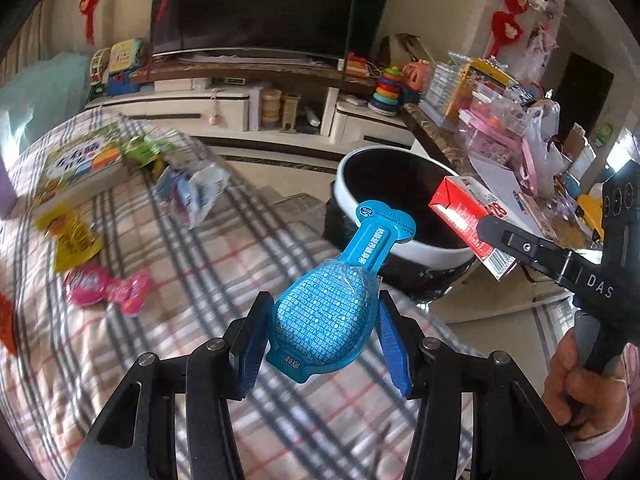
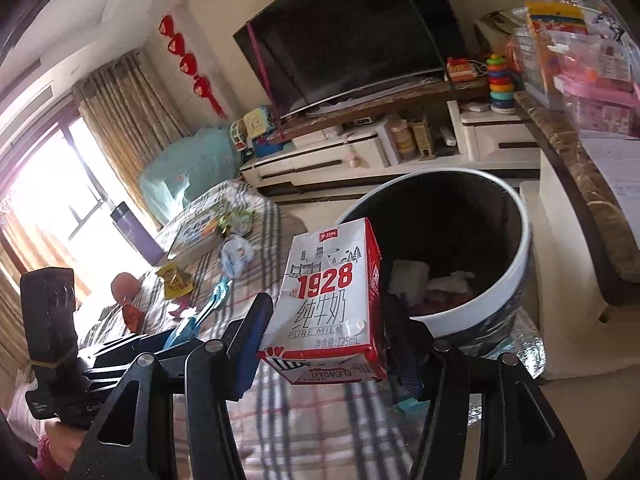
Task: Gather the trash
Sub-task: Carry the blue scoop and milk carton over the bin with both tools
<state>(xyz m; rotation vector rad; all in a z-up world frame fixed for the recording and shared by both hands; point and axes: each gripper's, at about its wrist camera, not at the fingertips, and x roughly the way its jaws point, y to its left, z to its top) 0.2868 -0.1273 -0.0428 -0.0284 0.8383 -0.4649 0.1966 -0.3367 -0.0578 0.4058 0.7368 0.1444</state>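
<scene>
The left gripper (image 1: 320, 336) held a blue plastic pack (image 1: 328, 316) by its fat end; it looked light and bendy. The right gripper (image 2: 324, 340) squeezed a small dented milk carton (image 2: 332, 304), soft-sided, near the bin (image 2: 516, 272) beyond.

Left tool (image 1: 320, 336): black angular metal arms, silver round screws at linkage joints, blue ribbed pads (image 1: 250, 350) inside fingers. Right tool (image 2: 328, 344): same black build, silver screws, blue pads; white "DAS" lettering on its arm, black camera block behind. Hand (image 1: 580, 384) on handle, pink sleeve cuff (image 1: 608, 436) below.
</scene>
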